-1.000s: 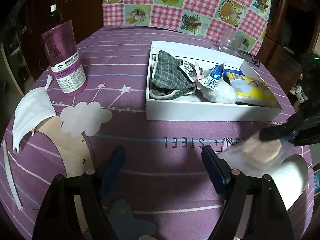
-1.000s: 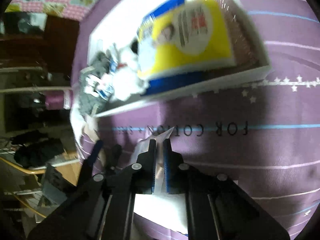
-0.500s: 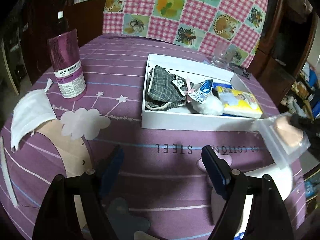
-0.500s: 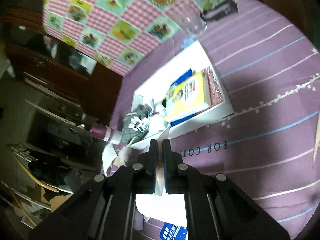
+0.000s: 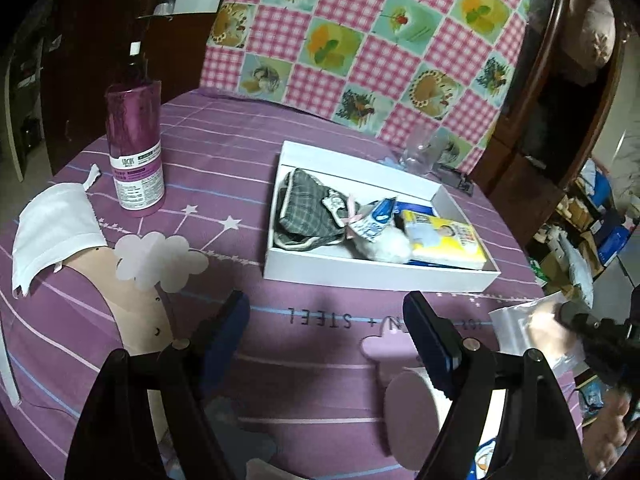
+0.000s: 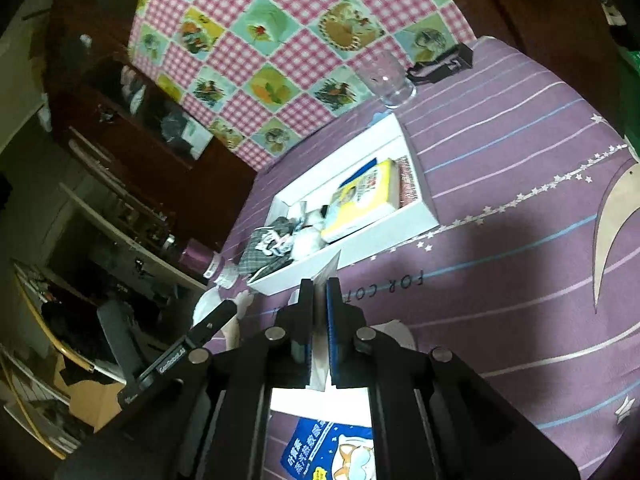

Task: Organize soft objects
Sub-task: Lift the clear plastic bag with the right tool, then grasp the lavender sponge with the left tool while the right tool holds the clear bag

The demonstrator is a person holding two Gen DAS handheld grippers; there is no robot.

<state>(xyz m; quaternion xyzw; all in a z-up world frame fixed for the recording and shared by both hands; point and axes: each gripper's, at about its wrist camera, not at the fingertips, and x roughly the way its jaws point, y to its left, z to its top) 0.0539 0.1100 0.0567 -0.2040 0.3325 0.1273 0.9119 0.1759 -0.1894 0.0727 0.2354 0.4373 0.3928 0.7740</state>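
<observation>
A white box point(image 5: 380, 278) sits mid-table and holds a grey plaid cloth point(image 5: 304, 208), a white fluffy ball point(image 5: 390, 246), a blue-white packet point(image 5: 376, 216) and a yellow tissue pack point(image 5: 444, 238). My left gripper point(image 5: 326, 316) hovers open and empty in front of the box. At the right edge my right gripper point(image 5: 568, 314) is shut on a clear plastic bag point(image 5: 528, 328) with a beige pad inside. In the right wrist view the right gripper point(image 6: 319, 286) pinches the bag point(image 6: 329, 270) edge-on, in the air short of the box point(image 6: 420, 184). A white face mask point(image 5: 52, 232) lies far left.
A purple bottle point(image 5: 136, 148) stands at the back left and a clear glass point(image 5: 420, 152) behind the box. A white roll point(image 5: 416, 400) lies near my left gripper's right finger. A blue printed packet point(image 6: 332, 448) lies under the right gripper. A checked cloth hangs behind the table.
The right gripper carried the clear bag up off the table and off to the right. The left gripper rose and tilted up a little, still open.
</observation>
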